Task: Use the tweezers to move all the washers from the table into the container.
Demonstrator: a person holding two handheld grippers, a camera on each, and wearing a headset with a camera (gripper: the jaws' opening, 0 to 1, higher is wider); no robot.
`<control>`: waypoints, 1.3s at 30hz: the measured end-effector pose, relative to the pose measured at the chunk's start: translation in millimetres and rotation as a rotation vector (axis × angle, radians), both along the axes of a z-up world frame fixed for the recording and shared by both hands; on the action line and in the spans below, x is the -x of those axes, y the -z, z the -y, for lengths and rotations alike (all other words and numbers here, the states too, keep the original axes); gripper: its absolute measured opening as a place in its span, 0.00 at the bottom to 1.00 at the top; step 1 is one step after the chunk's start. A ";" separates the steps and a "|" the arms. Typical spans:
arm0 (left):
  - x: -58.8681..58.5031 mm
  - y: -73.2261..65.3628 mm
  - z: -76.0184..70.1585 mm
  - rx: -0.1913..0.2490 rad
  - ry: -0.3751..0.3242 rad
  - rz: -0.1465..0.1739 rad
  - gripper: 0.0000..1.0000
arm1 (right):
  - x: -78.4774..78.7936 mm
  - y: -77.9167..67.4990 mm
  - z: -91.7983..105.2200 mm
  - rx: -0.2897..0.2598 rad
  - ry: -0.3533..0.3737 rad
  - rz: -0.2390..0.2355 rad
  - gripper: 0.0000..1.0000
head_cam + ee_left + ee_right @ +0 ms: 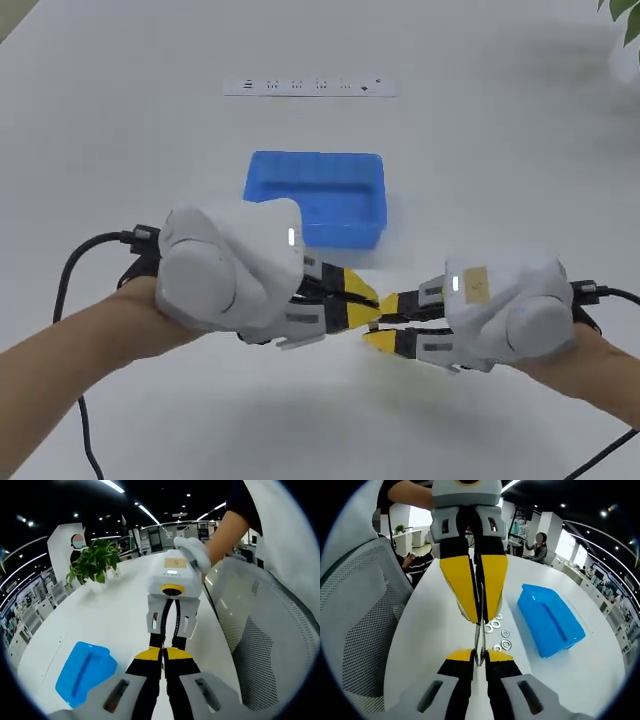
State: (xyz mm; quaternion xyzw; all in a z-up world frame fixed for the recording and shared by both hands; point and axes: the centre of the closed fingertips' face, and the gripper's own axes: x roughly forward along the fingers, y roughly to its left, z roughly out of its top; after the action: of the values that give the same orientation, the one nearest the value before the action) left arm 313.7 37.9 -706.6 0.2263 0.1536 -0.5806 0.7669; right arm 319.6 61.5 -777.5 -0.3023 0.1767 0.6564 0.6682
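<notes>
While left claw and right claw clamp slim metal tweezers, flat silver ring washers beside blue container

White counter stretched wide and mostly bare. Blue container, rectangular and open-topped, sat flat near middle. Small cluster of metal washers lay loose on surface beside container's long side, close by but apart from it, some washers nearly touching each other. Thin white strip with dark markings lay flat beyond container. Green plant stood at far edge.
</notes>
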 end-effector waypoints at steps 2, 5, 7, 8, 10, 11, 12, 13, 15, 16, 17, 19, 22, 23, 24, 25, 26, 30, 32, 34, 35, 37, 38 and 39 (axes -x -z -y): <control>-0.6 -0.5 4.3 0.016 -0.005 -0.007 0.05 | 1.1 0.5 1.1 0.000 -0.006 -0.014 0.09; 5.8 -0.7 14.0 0.057 0.029 -0.028 0.05 | 3.2 1.6 3.7 -0.011 -0.006 -0.036 0.08; 4.0 -0.6 16.9 0.070 0.011 -0.026 0.05 | 3.7 1.2 4.5 -0.015 -0.003 -0.030 0.08; 5.0 -0.8 19.3 0.069 0.019 -0.011 0.05 | 3.6 1.2 4.9 -0.014 0.002 -0.033 0.08; 4.0 -1.3 19.8 0.071 0.018 -0.003 0.05 | 2.9 1.1 5.4 -0.011 0.002 -0.028 0.08; 4.1 -1.5 19.8 0.072 0.020 0.001 0.05 | 2.7 1.0 5.4 -0.012 0.005 -0.029 0.08; 5.1 -1.7 18.7 0.073 0.028 0.003 0.05 | 3.0 1.0 5.0 -0.013 0.006 -0.029 0.08; 7.3 -1.6 17.2 0.074 0.041 0.003 0.05 | 3.3 1.0 4.7 -0.013 0.006 -0.029 0.08; 8.3 -2.0 13.5 0.076 0.051 0.007 0.05 | 6.2 0.8 1.8 -0.006 -0.002 -0.018 0.08; 7.1 -2.8 10.2 0.083 0.035 -0.007 0.05 | 6.5 0.5 -0.1 0.000 -0.002 -0.011 0.08; 7.1 -3.4 8.5 0.082 0.034 -0.002 0.05 | 6.9 -0.1 -1.7 -0.001 0.000 -0.012 0.08; 8.3 -4.6 5.0 0.086 0.031 -0.004 0.05 | 7.6 -1.2 -5.9 -0.013 0.007 -0.008 0.09; 9.8 -3.4 0.7 0.082 0.024 -0.006 0.05 | 9.2 -0.3 -10.3 0.000 0.003 0.010 0.10; 10.1 -3.6 -1.1 0.084 0.018 -0.005 0.05 | 9.9 -0.6 -11.7 0.005 -0.002 0.020 0.11; 10.1 -3.9 -2.3 0.086 0.014 -0.004 0.05 | 10.5 -1.1 -12.4 0.006 -0.004 0.020 0.11; 9.4 -4.7 -4.4 0.093 0.002 -0.005 0.05 | 10.7 -1.9 -13.2 0.007 -0.002 0.020 0.11; 9.1 -5.3 -5.8 0.097 -0.005 -0.006 0.05 | 11.0 -2.4 -13.3 0.006 -0.002 0.017 0.12; 10.5 -6.8 -14.8 0.105 -0.035 -0.011 0.05 | 11.6 -7.3 -13.6 0.004 0.007 0.022 0.13; 12.4 -6.2 -18.9 0.106 -0.049 -0.009 0.05 | 10.3 -10.9 -13.6 -0.014 0.027 0.020 0.17; 16.1 -5.8 -23.3 0.110 -0.070 -0.010 0.05 | 9.2 -10.7 -11.9 -0.009 0.049 0.014 0.20; 16.6 -5.5 -25.1 0.110 -0.077 -0.011 0.05 | 9.0 -10.7 -12.0 -0.010 0.048 0.017 0.20; 18.1 -6.6 -27.7 0.111 -0.086 -0.010 0.05 | 10.9 -10.4 -12.1 -0.014 0.048 0.011 0.22; 19.0 -7.6 -29.3 0.109 -0.090 -0.009 0.05 | 12.0 -10.0 -12.2 -0.013 0.048 0.007 0.23; 19.7 -8.6 -30.0 0.108 -0.089 -0.009 0.05 | 13.2 -9.1 -12.7 -0.013 0.046 0.008 0.24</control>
State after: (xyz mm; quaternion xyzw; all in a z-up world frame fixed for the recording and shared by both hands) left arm 294.1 67.8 -698.0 0.1751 0.1353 -0.5542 0.8024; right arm 306.5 74.2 -768.3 -0.2963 0.1766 0.6410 0.6857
